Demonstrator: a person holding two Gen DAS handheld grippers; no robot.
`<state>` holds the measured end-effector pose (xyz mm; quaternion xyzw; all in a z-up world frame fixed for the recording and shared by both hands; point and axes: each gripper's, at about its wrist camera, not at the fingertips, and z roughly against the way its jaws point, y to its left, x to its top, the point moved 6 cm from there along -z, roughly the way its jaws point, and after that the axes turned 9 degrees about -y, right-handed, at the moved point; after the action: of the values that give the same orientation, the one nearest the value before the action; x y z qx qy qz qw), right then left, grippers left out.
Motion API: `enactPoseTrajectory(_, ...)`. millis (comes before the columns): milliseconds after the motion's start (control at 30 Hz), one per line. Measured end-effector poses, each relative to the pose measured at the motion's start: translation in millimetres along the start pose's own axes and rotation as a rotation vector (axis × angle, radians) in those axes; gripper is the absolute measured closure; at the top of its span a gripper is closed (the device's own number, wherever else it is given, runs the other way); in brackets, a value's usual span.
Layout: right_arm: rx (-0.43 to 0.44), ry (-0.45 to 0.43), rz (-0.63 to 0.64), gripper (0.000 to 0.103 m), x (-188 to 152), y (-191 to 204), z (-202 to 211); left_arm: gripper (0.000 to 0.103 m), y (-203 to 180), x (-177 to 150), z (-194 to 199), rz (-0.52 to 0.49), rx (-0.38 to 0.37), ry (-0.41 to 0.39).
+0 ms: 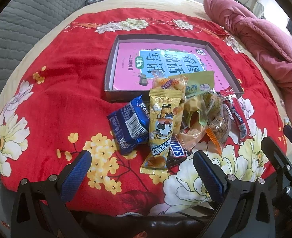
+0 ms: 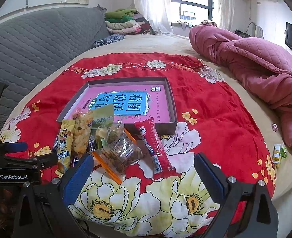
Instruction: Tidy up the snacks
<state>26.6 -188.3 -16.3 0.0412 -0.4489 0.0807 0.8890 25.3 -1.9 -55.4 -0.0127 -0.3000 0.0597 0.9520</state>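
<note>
red floral cloth (image 1: 66, 91): soft woven fabric, matt | snack wrappers (image 1: 161, 123): glossy crinkled plastic film | shallow box (image 2: 171, 107): matt cardboard | pink quilt (image 2: 255, 63): stitched cloth | finger pads (image 1: 76, 174): blue textured rubber-like, on black matt plastic

Snack pile (image 1: 175, 123): heaped against the near wall of the tray (image 1: 114, 59), blocking that side. Tray's far half: bare. Cloth (image 2: 215, 119) right of pile: bare. Quilt (image 2: 255, 59) bulks along the far right, well apart from tray.
</note>
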Motion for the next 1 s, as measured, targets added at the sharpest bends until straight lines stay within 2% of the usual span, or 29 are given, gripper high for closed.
enactPoseTrajectory(1000,0.007,0.000,-0.007,0.001,0.6,1.3,-2.0,0.001,4.4,2.4,0.0,0.006,0.010,-0.006)
